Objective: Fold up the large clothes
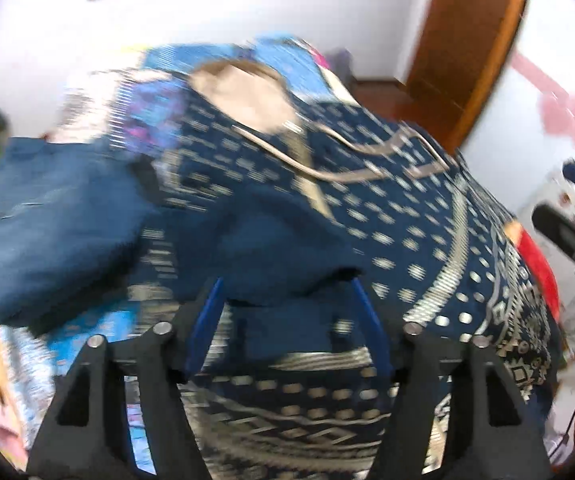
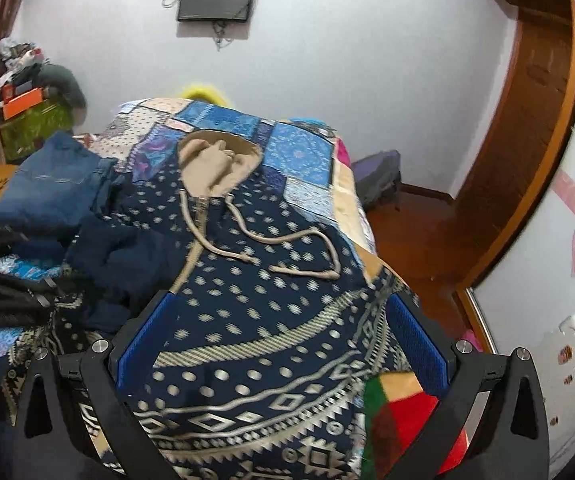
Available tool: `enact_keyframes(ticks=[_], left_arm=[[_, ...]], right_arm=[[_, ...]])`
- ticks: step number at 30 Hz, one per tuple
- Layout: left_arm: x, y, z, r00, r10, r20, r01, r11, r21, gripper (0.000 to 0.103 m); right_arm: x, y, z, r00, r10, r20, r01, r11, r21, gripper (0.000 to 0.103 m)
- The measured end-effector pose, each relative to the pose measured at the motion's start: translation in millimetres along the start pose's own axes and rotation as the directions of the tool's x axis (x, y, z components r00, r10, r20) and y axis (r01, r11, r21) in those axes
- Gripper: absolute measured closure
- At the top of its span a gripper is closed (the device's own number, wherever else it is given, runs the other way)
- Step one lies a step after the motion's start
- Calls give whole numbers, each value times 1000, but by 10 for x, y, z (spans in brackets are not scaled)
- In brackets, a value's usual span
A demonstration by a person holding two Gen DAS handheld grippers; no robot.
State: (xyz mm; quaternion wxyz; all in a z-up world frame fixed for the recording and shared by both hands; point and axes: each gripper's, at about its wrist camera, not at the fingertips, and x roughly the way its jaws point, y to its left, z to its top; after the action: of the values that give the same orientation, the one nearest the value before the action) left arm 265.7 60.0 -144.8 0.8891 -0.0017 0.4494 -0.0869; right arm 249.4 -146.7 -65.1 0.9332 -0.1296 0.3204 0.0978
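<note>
A navy hoodie (image 2: 271, 320) with a cream pattern lies spread on the bed, its beige-lined hood (image 2: 215, 164) at the far end and its drawstrings (image 2: 287, 240) loose on the chest. In the blurred left wrist view the hoodie (image 1: 407, 216) fills the middle. My left gripper (image 1: 287, 284) is open just above a plain navy fold of sleeve (image 1: 287, 240) that lies across the body; the pads do not press on it. My right gripper (image 2: 281, 298) hangs wide open over the hoodie's lower right part with nothing gripped.
Folded blue jeans (image 2: 51, 188) rest to the left of the hoodie on the patchwork quilt (image 2: 299, 152). The bed's right edge drops to a wooden floor (image 2: 415, 232) with a dark stool (image 2: 379, 176) and a wooden door frame (image 2: 527, 140). Clutter stands at the far left (image 2: 27, 112).
</note>
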Motion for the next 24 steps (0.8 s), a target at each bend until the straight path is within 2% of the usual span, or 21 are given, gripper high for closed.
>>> enact_keyframes(ticks=[4, 7, 10, 12, 15, 19, 21, 23, 24], left_arm=[[-346, 448, -40, 992, 103, 69, -96, 991, -87, 32], [-559, 838, -160, 974, 200, 103, -183, 971, -153, 24], [-608, 1094, -300, 960, 266, 90, -245, 951, -190, 23], [-580, 1275, -444, 955, 293, 54, -277, 938, -208, 23], [-478, 1419, -653, 956, 292, 0, -285, 933, -220, 23], [-293, 1462, -874, 960, 273, -65, -280, 938, -205, 23], [-134, 1447, -971, 964, 247, -104, -263, 945, -193, 23], [13, 1406, -1033, 966, 221, -136, -243, 953, -180, 23], [110, 1383, -1057, 965, 209, -156, -234, 957, -169, 23]], right_arm=[[60, 186, 94, 998, 62, -4, -63, 997, -37, 0], [143, 403, 179, 992, 121, -20, -122, 989, -87, 0], [242, 666, 249, 985, 164, -46, -170, 974, -153, 0], [340, 892, 275, 976, 201, -79, -213, 956, -203, 0], [514, 1194, 275, 957, 254, -141, -283, 923, -262, 1], [784, 1535, 251, 932, 283, -227, -344, 889, -302, 4], [945, 1673, 236, 920, 287, -267, -365, 877, -313, 12], [1074, 1747, 222, 908, 287, -306, -378, 876, -299, 27], [1136, 1773, 229, 899, 293, -327, -389, 876, -284, 29]])
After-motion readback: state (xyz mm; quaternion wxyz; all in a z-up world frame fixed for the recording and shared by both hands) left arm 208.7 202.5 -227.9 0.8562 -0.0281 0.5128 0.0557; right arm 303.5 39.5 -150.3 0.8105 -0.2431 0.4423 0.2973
